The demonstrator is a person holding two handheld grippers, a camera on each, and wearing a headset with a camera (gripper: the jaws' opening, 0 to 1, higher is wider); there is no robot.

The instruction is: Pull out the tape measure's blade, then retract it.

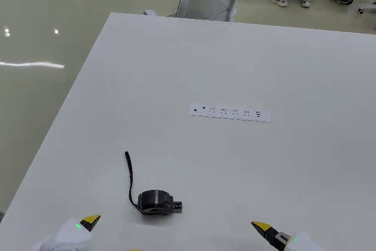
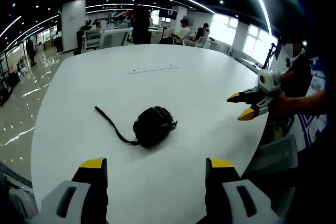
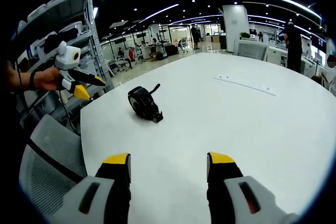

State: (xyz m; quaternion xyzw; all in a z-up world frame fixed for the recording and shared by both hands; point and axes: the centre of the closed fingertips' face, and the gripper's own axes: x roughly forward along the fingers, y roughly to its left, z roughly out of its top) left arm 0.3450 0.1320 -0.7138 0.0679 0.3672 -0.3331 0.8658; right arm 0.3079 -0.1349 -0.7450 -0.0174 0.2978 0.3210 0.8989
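In the head view the tape measure (image 1: 156, 201) (blade wound in) lies on the white table (image 1: 294, 163) near its front edge, between the left gripper (image 1: 89, 222) and the right gripper (image 1: 262, 227) and touching neither. Its black strap (image 1: 129, 174) trails away toward a socket strip (image 1: 229, 112) farther back. In the left gripper view the jaws stand wide apart, holding nothing, with the tape measure (image 2: 152, 126) ahead. In the right gripper view the jaws also gape empty, and the tape measure (image 3: 143, 100) lies ahead to the left.
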